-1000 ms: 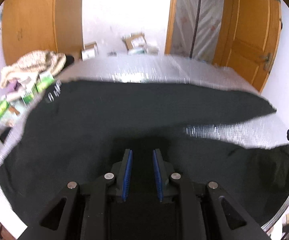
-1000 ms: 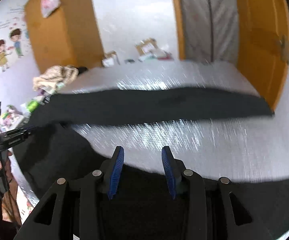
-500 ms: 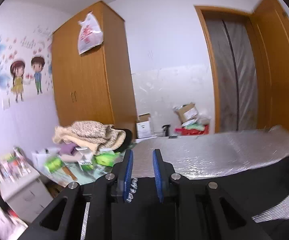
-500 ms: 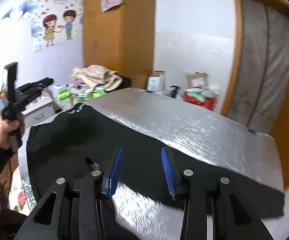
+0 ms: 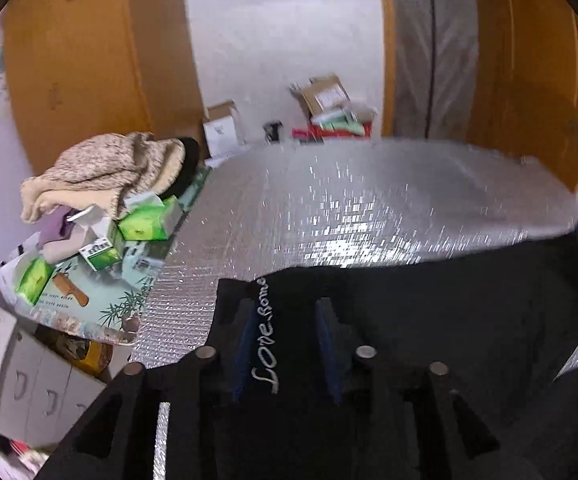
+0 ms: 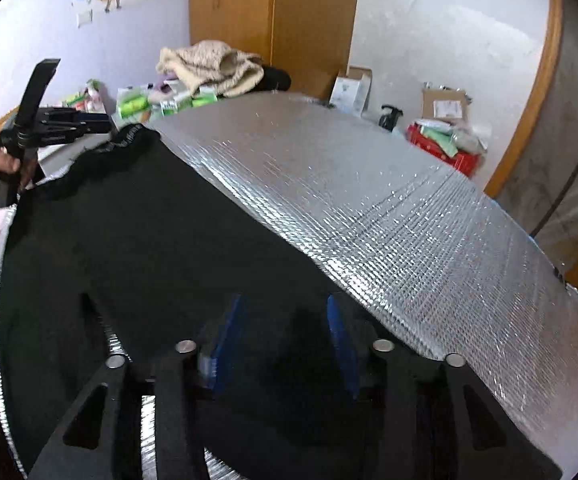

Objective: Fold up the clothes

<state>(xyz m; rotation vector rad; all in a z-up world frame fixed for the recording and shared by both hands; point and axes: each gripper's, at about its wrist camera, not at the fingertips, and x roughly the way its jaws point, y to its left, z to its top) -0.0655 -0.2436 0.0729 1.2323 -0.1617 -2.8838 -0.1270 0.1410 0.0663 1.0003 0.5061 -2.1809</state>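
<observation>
A black garment (image 5: 429, 312) with white lettering on its band lies on the silver quilted table (image 5: 349, 208). My left gripper (image 5: 287, 308) has its jaws on either side of the lettered band and the cloth fills the gap. In the right wrist view the same garment (image 6: 149, 240) spreads over the left part of the table (image 6: 389, 208). My right gripper (image 6: 285, 312) has its blue pads apart with dark cloth between them. The left gripper (image 6: 101, 126) shows there at the garment's far corner.
A beige knit pile (image 5: 105, 168) and green boxes (image 5: 145, 224) sit on a cabinet left of the table. Cardboard boxes (image 5: 325, 96) lie on the floor by the wall. Wooden wardrobe (image 6: 273, 20) and door frame (image 6: 529, 92) stand behind.
Both grippers lifted and carried the garment's edge across, then came back down. The garment now lies doubled on the near-left part of the table, and the far part is bare foil.
</observation>
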